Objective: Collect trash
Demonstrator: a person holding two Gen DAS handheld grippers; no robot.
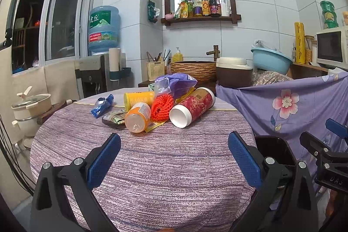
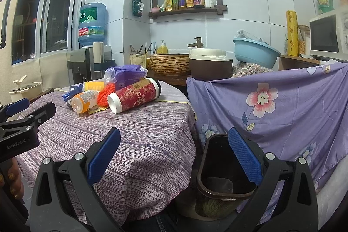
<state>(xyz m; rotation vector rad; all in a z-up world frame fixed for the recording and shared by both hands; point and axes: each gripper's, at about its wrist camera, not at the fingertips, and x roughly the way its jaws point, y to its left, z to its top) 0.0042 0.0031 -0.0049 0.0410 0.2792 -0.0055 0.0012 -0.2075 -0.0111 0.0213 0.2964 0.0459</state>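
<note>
Both spread and empty, the left gripper (image 1: 174,158) faces the trash pile, the red tea canister (image 1: 192,107) lying open-end-first, while the right gripper (image 2: 174,153) sits nearer the waste bin (image 2: 219,177).

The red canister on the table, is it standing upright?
No, the red canister lies on its side, white end facing the camera.

We see the left gripper (image 1: 174,149) and right gripper (image 2: 174,145) as matching black plastic frames with triangular cut-outs, silver screws at the joints, and blue, finely dimpled pads (image 1: 104,162) on the fingers. At the left edge of the right wrist view, the left gripper's body carries white "GenRobot.AI" lettering. Below it, at lower left, a hand (image 2: 12,184) shows gold glitter nail polish.
</note>
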